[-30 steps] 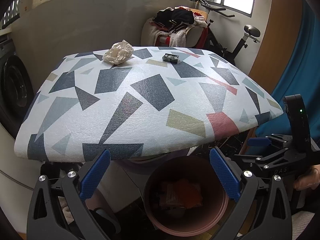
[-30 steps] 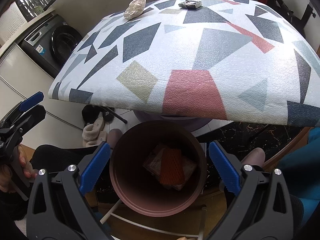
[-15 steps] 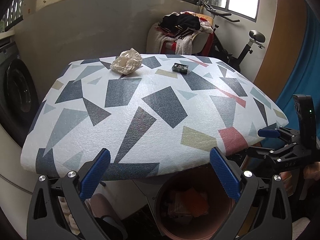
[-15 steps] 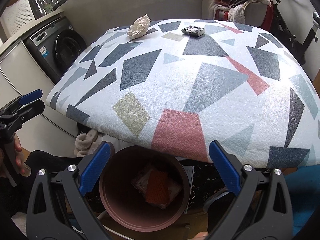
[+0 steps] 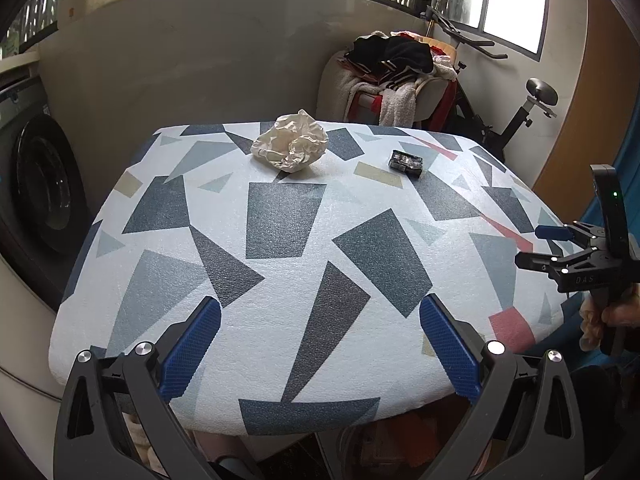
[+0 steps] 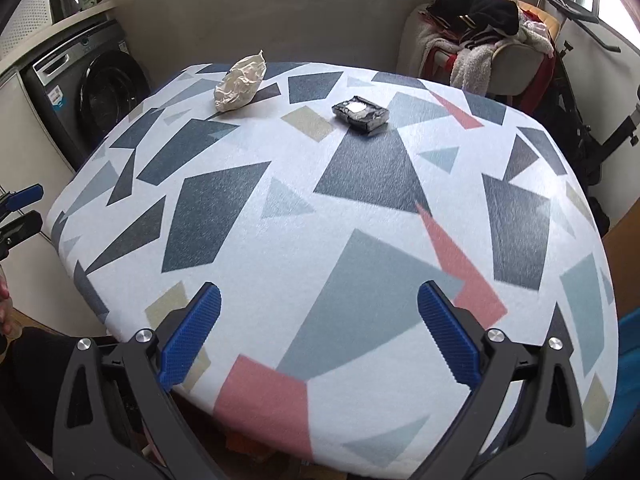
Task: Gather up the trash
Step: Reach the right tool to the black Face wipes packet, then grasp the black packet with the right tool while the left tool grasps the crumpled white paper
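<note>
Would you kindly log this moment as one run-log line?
left hand-held gripper: open, empty | right hand-held gripper: open, empty | crumpled paper, dark packet: on patterned table, untouched

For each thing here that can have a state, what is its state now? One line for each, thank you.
Left gripper: jaws open, holding nothing.
Right gripper: jaws open, holding nothing.
Paper: crumpled, lying on the table, untouched.
Dark packet: lying flat on the table, apart from the paper.
Washer: door shut.
Chair: piled with clothes.
</note>
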`<move>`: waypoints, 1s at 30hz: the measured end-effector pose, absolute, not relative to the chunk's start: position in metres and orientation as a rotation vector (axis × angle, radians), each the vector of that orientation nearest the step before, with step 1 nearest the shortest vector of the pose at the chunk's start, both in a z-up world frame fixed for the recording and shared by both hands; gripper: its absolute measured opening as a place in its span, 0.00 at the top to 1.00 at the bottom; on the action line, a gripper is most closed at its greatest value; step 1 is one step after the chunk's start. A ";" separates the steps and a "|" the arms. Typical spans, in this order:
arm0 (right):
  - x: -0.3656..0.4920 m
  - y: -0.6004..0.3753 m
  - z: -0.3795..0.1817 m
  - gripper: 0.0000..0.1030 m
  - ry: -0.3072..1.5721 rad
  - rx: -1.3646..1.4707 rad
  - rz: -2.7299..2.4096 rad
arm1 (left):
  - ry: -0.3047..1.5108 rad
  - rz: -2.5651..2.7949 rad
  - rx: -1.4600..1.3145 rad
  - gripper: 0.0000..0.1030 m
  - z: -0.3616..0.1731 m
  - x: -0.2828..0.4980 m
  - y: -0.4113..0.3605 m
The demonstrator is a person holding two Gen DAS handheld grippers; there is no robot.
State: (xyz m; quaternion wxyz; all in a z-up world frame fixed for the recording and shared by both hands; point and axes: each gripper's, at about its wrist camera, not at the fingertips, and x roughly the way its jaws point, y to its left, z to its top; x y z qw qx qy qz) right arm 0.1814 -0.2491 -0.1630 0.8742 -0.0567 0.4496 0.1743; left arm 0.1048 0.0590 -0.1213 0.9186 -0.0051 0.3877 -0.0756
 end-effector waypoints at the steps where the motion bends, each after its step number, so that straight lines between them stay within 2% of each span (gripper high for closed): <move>1: 0.196 -0.248 -0.162 0.06 0.927 -0.138 0.365 | 0.802 -0.151 -0.011 0.06 -0.124 0.112 0.062; 3: 0.226 -0.245 -0.162 0.07 0.908 -0.171 0.374 | 0.815 -0.143 -0.012 0.06 -0.131 0.126 0.067; 5: 0.260 -0.240 -0.163 0.18 0.892 -0.205 0.380 | 0.821 -0.132 -0.009 0.06 -0.137 0.141 0.071; 8: 0.313 -0.231 -0.172 0.24 0.894 -0.241 0.377 | 0.831 -0.128 -0.011 0.06 -0.145 0.164 0.075; 15: 0.417 -0.203 -0.196 0.26 0.940 -0.264 0.380 | 0.825 -0.128 -0.015 0.06 -0.154 0.218 0.083; 20: 0.450 -0.188 -0.219 0.28 1.037 -0.308 0.419 | 0.810 -0.175 -0.005 0.07 -0.153 0.253 0.078; 21: 0.451 -0.186 -0.222 0.31 1.048 -0.324 0.435 | 0.803 -0.184 0.010 0.09 -0.153 0.259 0.075; 22: 0.451 -0.185 -0.221 0.46 1.043 -0.320 0.463 | 0.800 -0.193 0.026 0.11 -0.154 0.266 0.072; 23: 0.448 -0.184 -0.219 0.51 1.045 -0.321 0.475 | 0.799 -0.200 0.041 0.14 -0.155 0.273 0.070; 26: 0.438 -0.191 -0.212 0.61 1.022 -0.300 0.495 | 0.808 -0.223 0.059 0.24 -0.160 0.298 0.061; 27: 0.433 -0.193 -0.208 0.61 1.011 -0.284 0.501 | 0.816 -0.227 0.059 0.28 -0.163 0.307 0.059; 30: 0.415 -0.208 -0.195 0.62 0.968 -0.204 0.504 | 0.832 -0.227 0.063 0.30 -0.169 0.338 0.051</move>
